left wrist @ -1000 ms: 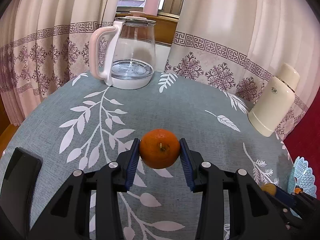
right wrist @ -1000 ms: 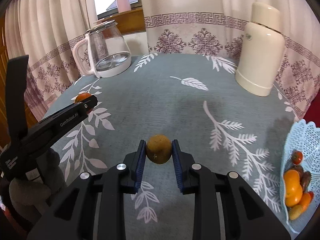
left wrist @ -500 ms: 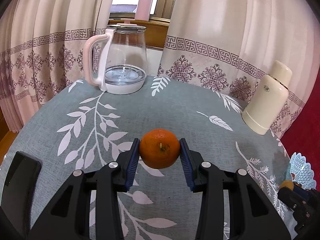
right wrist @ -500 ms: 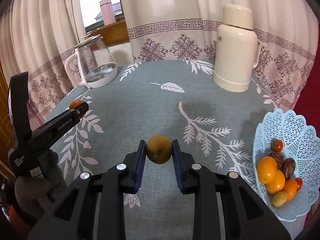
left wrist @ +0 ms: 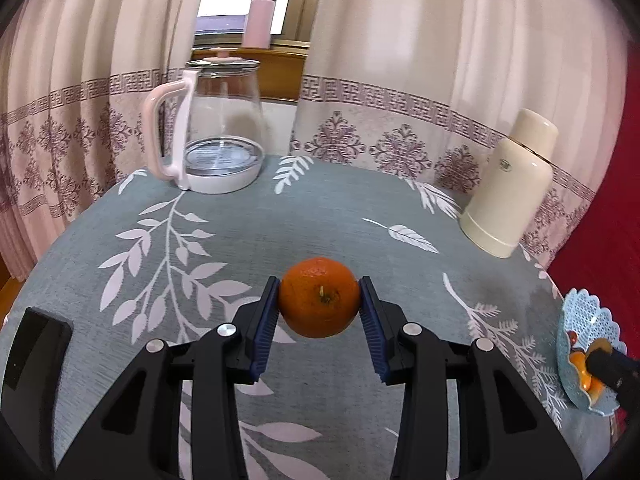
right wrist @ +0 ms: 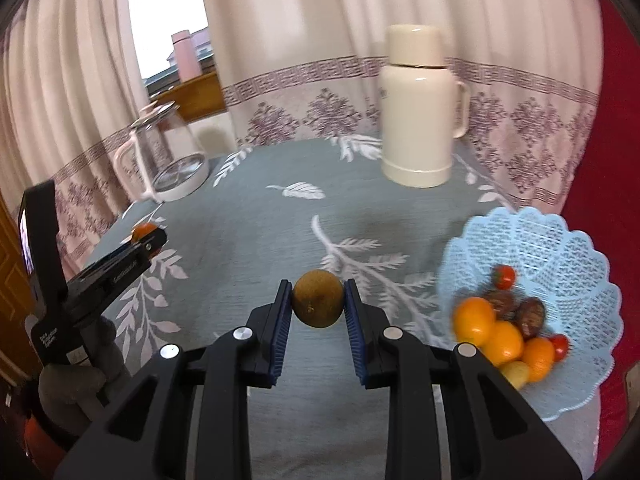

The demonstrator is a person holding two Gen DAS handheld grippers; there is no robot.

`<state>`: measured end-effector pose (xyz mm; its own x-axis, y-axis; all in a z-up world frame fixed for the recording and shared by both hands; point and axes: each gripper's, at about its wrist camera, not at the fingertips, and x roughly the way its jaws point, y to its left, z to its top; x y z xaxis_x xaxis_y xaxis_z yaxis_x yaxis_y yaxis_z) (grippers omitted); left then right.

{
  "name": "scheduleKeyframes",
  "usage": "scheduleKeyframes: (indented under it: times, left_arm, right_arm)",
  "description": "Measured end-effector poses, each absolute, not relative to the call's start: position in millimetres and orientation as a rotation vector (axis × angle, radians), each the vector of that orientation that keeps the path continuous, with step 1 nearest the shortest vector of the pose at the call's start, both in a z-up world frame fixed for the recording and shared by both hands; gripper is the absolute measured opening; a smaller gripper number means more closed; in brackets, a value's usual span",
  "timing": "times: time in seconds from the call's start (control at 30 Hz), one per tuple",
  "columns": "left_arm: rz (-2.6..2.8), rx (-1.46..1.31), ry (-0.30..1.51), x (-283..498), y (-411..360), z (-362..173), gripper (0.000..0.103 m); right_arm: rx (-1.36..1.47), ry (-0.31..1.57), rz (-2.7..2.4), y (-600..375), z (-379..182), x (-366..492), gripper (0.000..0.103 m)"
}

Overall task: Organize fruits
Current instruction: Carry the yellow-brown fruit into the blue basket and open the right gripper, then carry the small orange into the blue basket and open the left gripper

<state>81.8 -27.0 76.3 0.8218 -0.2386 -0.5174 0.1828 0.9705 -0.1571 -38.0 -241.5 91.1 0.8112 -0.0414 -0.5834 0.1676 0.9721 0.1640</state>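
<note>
My left gripper (left wrist: 319, 305) is shut on an orange mandarin (left wrist: 319, 302) and holds it above the grey leaf-patterned table (left wrist: 248, 232). It also shows in the right wrist view (right wrist: 146, 236) at the left with the mandarin (right wrist: 142, 231) at its tip. My right gripper (right wrist: 317, 305) is shut on a small brown round fruit (right wrist: 317, 303), held above the table left of a light blue lace basket (right wrist: 532, 240). The basket holds oranges (right wrist: 476, 318), small red tomatoes (right wrist: 505, 276) and dark brown fruits (right wrist: 530, 316). The basket (left wrist: 588, 320) sits at the far right in the left wrist view.
A glass kettle with a pink handle (left wrist: 218, 128) stands at the table's back left. A cream thermos jug (right wrist: 418, 116) stands at the back right, also in the left wrist view (left wrist: 510, 188). Patterned curtains (left wrist: 400, 40) hang behind. A pink bottle (left wrist: 258, 18) stands on the window sill.
The right gripper has swung right with the brown fruit, bringing the basket closer and more into view. The left gripper has drawn back and risen a little with the mandarin.
</note>
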Motion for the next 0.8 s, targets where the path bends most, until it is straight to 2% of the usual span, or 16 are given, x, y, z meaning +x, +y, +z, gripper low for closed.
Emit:
scheduleKeyframes:
  times: [0.43,0.8]
  left_arm:
    - [-0.287,-0.024,0.552,64,-57,74,0.041]
    - [-0.315,0.019,0.553,55,-71,70,0.041]
  right_arm:
    - [0.293,0.546,-0.332,-320,101,-97,0.027]
    - [0.362,0.6,-0.417,-360,73,-122,0.027]
